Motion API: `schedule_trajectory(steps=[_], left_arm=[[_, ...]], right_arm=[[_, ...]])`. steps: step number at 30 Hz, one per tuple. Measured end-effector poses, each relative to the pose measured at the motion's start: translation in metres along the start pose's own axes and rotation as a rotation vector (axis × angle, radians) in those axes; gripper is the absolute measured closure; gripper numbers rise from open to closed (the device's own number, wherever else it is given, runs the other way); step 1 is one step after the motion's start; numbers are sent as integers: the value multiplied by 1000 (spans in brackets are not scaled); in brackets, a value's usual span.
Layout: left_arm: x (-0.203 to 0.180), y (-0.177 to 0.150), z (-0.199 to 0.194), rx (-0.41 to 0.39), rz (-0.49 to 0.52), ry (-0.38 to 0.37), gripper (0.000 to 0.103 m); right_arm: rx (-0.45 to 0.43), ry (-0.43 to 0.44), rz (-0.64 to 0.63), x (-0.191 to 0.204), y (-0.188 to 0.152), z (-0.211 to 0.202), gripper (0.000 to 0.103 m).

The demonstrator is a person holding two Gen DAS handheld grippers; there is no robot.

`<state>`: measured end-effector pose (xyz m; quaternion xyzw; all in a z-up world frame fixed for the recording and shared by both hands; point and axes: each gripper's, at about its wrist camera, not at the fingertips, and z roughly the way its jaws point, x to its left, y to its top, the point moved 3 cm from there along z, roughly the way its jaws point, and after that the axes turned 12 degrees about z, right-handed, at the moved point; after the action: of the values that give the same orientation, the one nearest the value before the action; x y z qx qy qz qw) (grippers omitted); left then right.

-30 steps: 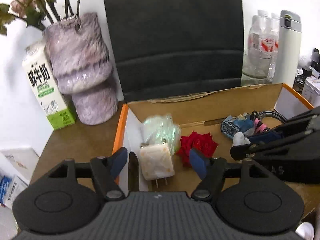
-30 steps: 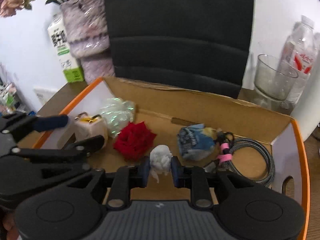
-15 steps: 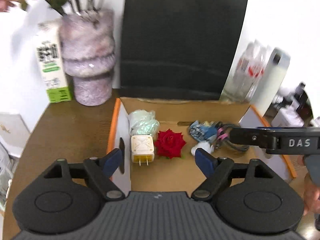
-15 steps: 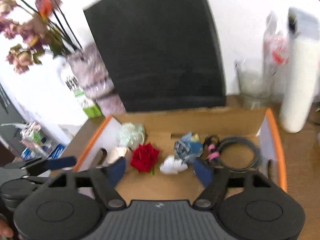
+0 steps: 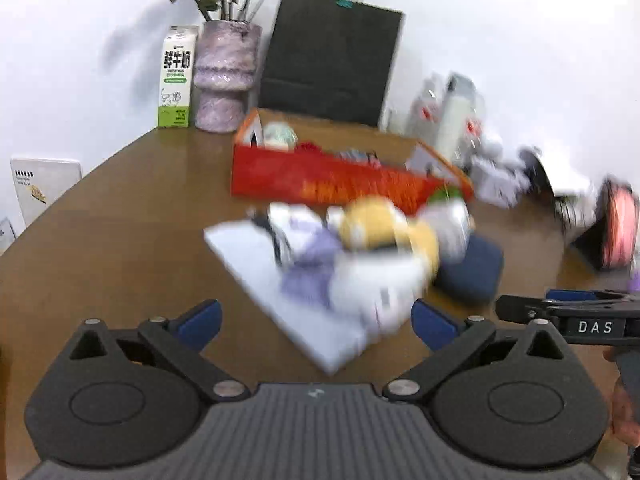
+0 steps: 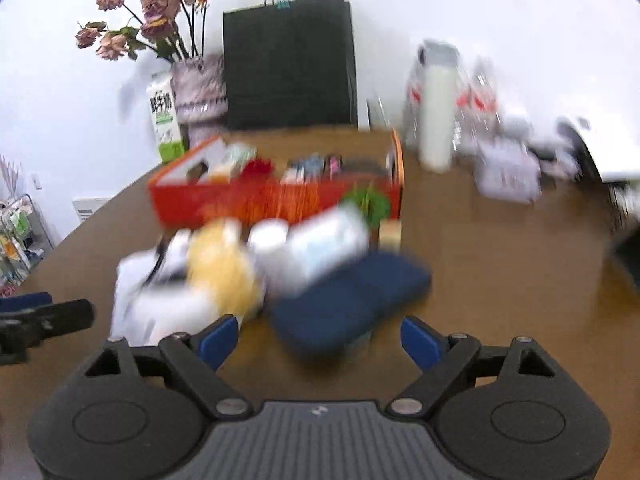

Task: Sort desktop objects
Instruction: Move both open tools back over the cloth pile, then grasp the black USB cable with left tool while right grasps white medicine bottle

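Both hand-held grippers, left (image 5: 316, 322) and right (image 6: 320, 338), opening wide, empty, above blurred pile (image 5: 360, 256) on smooth brown worktop (image 5: 120, 240); rectangular orange cardboard box (image 6: 276, 200) behind.

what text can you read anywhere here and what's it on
"鲜牛奶": milk carton, black characters down its front.
"DAS": side of the right gripper, white letters.
Small green print on the carton: too small to read.
Orange box front print: blurred, unreadable.
Bottle labels: blurred, unreadable.

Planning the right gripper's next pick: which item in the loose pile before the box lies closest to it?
The dark blue flat pouch, at the pile's right end, reaching nearly between the opening, empty right gripper; the yellow item and white sheet lie farther left.
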<state>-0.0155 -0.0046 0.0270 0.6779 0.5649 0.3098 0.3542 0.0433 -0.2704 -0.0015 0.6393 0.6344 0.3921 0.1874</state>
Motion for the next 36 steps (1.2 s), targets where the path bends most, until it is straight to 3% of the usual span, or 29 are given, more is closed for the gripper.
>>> schedule_trajectory(steps=[5, 8, 11, 14, 20, 36], left_arm=[[-24, -38, -23, 2, 51, 42, 0], [-27, -51, -28, -10, 50, 74, 0], [-25, -59, -20, 11, 36, 112, 0], [-25, -62, -17, 17, 42, 132, 0], [-28, -62, -15, 26, 66, 147, 0], [-26, -61, -14, 27, 55, 125, 0]], right_arm=[[41, -8, 14, 12, -57, -17, 15], [-33, -8, -38, 28, -78, -39, 15], [-108, -61, -100, 34, -90, -44, 11], [-97, -75, -100, 31, -91, -38, 11], [-55, 30, 1, 18, -95, -33, 11], [-65, 35, -6, 21, -99, -35, 12]])
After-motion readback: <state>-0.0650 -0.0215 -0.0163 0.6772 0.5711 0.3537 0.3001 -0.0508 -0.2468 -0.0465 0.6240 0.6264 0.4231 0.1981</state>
